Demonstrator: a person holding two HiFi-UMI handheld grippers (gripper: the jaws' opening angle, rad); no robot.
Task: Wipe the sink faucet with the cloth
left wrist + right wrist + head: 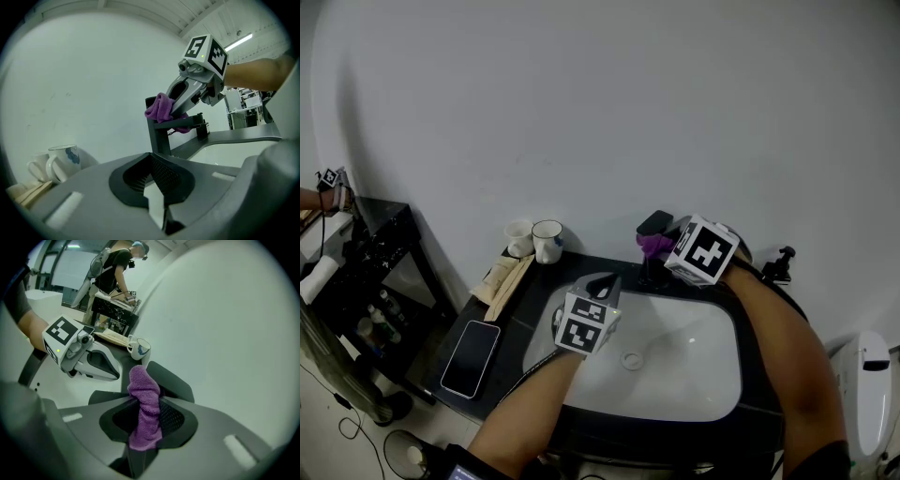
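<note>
The right gripper (149,405) pinches the purple cloth (140,380) between its fingers; the cloth stands up out of them in a bunched roll. Seen from the left gripper, the cloth is pressed on the top back corner of the black faucet (158,136), with a fold hanging under the spout.

The faucet stands at the 12 o'clock edge of the white sink (698,370), which is set in a dark counter (520,314).

The left gripper (151,161) hangs over the basin near its 10 o'clock edge and points at the faucet. Its fingers are pressed together at the tips with nothing between them.

Two white mugs (547,241) stand on the counter at 10 o'clock from the sink. A phone (471,358) lies flat at 9 o'clock, near the counter's edge.
</note>
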